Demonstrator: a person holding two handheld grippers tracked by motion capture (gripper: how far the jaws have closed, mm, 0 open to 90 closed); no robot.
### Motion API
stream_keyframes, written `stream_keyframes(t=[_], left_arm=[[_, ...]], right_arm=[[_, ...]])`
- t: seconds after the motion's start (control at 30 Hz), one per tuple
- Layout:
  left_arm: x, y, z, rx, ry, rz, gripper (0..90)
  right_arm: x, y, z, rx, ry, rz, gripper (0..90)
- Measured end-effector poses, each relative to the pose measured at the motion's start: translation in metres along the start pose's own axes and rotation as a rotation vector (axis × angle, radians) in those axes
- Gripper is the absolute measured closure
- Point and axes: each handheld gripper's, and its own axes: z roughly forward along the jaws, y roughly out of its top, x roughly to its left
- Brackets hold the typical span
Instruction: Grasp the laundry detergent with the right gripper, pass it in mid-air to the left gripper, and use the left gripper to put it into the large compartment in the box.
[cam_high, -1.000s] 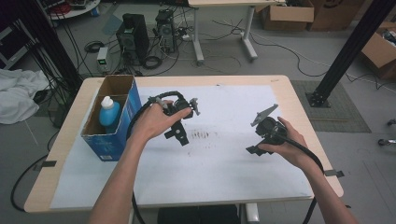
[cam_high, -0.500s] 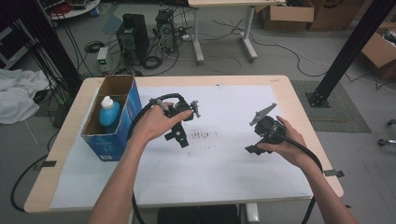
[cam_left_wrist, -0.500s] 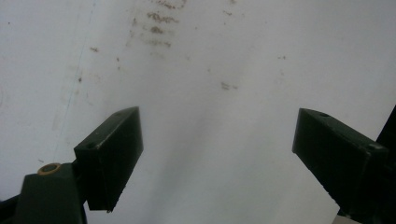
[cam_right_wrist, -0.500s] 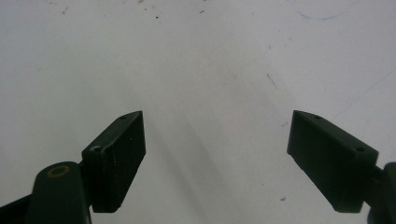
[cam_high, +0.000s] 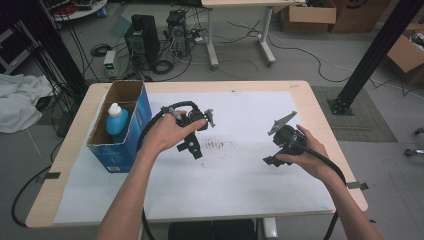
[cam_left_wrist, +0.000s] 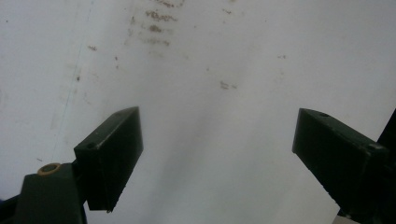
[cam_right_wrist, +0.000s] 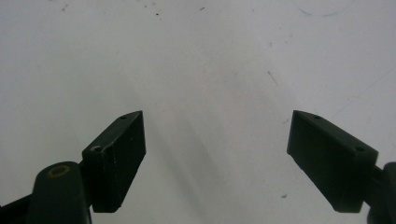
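Over the middle of the white paper sheet (cam_high: 235, 175), a hand holds my left gripper (cam_high: 194, 150) with its jaws pointing down at the sheet. In the left gripper view the left gripper (cam_left_wrist: 217, 158) stands open, its two black jaws wide apart with only smudged paper between them. Further right, the other hand holds my right gripper (cam_high: 272, 158) low over the sheet. In the right gripper view the right gripper (cam_right_wrist: 215, 158) is open too, with bare paper between its jaws.
A blue cardboard box (cam_high: 131, 127) stands at the table's left side with a blue bottle (cam_high: 116, 120) upright inside. Dark smudges (cam_high: 217, 145) mark the paper between the grippers. Cables trail from both grippers toward the table's near edge.
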Motion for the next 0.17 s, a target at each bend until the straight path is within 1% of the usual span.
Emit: stream_keyframes(t=[0.17], left_arm=[[0.0003, -0.0003, 0.0012, 0.004, 0.002, -0.005, 16.9]], right_arm=[[-0.0005, 0.0005, 0.0003, -0.005, 0.002, 0.000, 19.4]])
